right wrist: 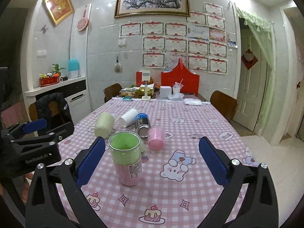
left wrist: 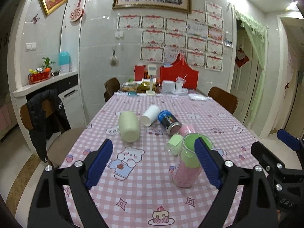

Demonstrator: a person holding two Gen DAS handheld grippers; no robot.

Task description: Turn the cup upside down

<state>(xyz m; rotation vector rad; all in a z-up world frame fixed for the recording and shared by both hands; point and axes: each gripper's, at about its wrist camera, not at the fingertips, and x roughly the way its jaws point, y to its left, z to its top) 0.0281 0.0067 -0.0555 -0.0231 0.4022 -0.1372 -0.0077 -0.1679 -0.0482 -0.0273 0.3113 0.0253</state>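
A clear cup [left wrist: 187,163] with a green and pink lining stands upright, mouth up, on the pink checked tablecloth [left wrist: 144,190]; it also shows in the right wrist view [right wrist: 126,157]. My left gripper [left wrist: 153,161] is open and empty, its right finger just in front of the cup's rim. My right gripper [right wrist: 152,163] is open and empty, the cup near its left finger. A cream mug [left wrist: 129,126], white paper cup [left wrist: 151,115], blue can [left wrist: 169,121], pink cup [right wrist: 156,138] and small green cup [left wrist: 173,144] lie on their sides behind.
The far end of the table holds red boxes [left wrist: 178,74], a small lamp [left wrist: 152,79], jars and tissues. Wooden chairs stand at the left with a black jacket [left wrist: 45,117] and at the right [left wrist: 223,98]. The right gripper's body shows at the right edge of the left wrist view [left wrist: 281,163].
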